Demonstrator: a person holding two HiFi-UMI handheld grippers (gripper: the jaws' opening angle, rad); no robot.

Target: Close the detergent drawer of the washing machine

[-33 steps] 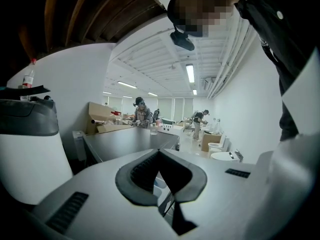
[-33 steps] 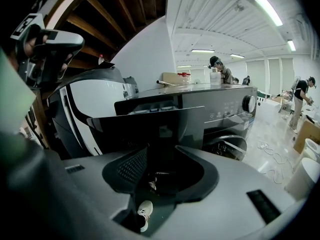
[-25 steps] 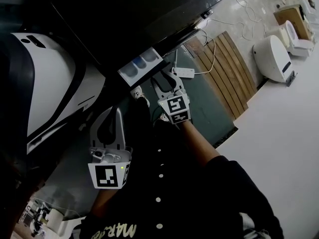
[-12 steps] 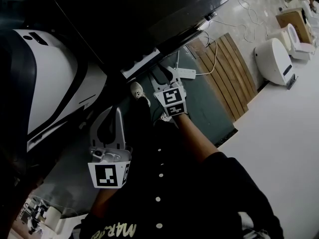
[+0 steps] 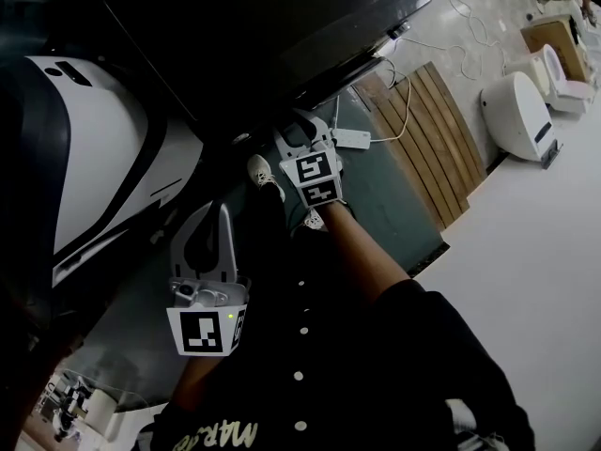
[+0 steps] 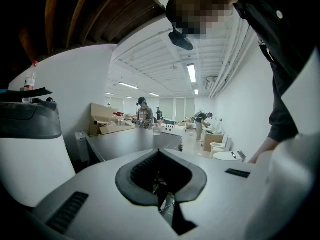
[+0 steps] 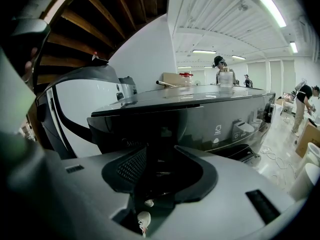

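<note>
Black glossy washing machine (image 5: 244, 26) fills the top of the head view, w/ the right gripper (image 5: 296, 132) stretched up to its front. Detergent drawer (image 7: 127, 131) sits pushed in, flush w/ the dark front panel, directly ahead of that gripper's tips. Its compartments are shut away, so contents can't be seen. Right gripper view: jaws only a narrow gap apart, nothing btwn them, tips right at the panel. Below the jaws, a pale shoe (image 7: 143, 219) on the floor.

Left gripper (image 5: 223, 210) hangs lower and nearer the person's body, well apart from the machine, w/ a white rounded appliance (image 5: 84, 158) to its left. Left gripper view: jaws closed tip to tip, holding nothing.

Other containers: beyond the left gripper's tips, an open cardboard box (image 6: 107, 120) w/ long items sticking out. A clear bottle (image 6: 30, 81) w/ red cap stands upright at far left. Past the right gripper, on the machine's lid, a clear cup (image 7: 226, 79); contents too small to tell. On the floor to the right gripper's right: white power strip (image 5: 352, 139), wooden slats (image 5: 427, 125), white toilet (image 5: 515, 109) and a brown carton (image 5: 545, 28).
</note>
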